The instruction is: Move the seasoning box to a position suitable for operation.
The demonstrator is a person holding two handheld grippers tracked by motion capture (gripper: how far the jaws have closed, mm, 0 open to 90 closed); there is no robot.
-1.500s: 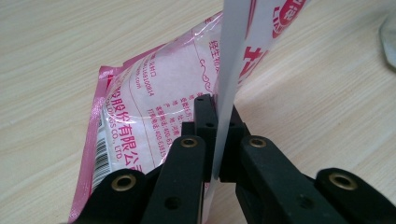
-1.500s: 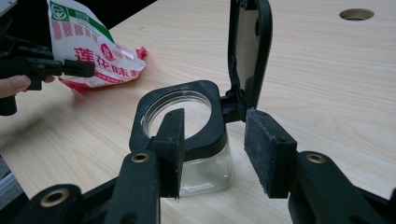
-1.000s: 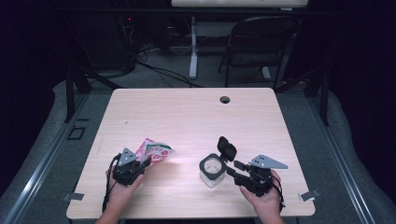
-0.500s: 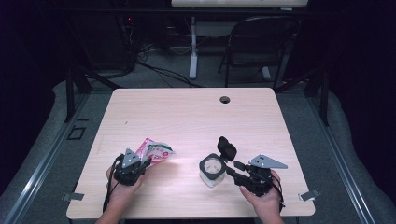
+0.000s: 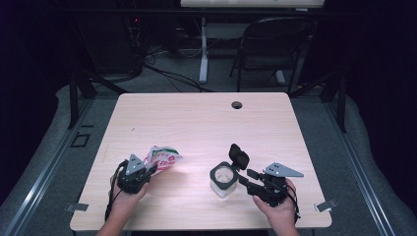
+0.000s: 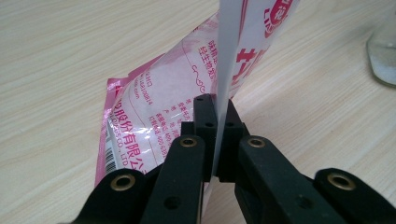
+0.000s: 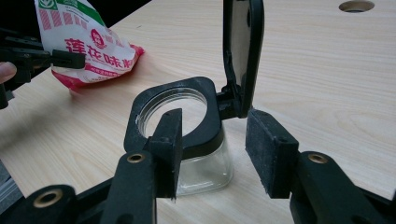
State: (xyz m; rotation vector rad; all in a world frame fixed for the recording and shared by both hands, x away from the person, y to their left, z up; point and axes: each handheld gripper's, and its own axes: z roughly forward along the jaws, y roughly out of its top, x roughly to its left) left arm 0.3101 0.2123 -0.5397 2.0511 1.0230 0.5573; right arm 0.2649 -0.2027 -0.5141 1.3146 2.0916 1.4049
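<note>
Two bare forearms and hands reach in over the near edge of the table, with no sleeves visible. Each hand carries a black tool. The left tool has a small grey three-cornered plate on top and a thin black cable looping down past the wrist. The right tool carries a larger grey three-cornered plate and a black cable trailing behind the hand. Seen close up, the jaws are matte black bars fastened with brass-coloured ring rivets and small dark screws, and they end in flat rectangular black pads.
</note>
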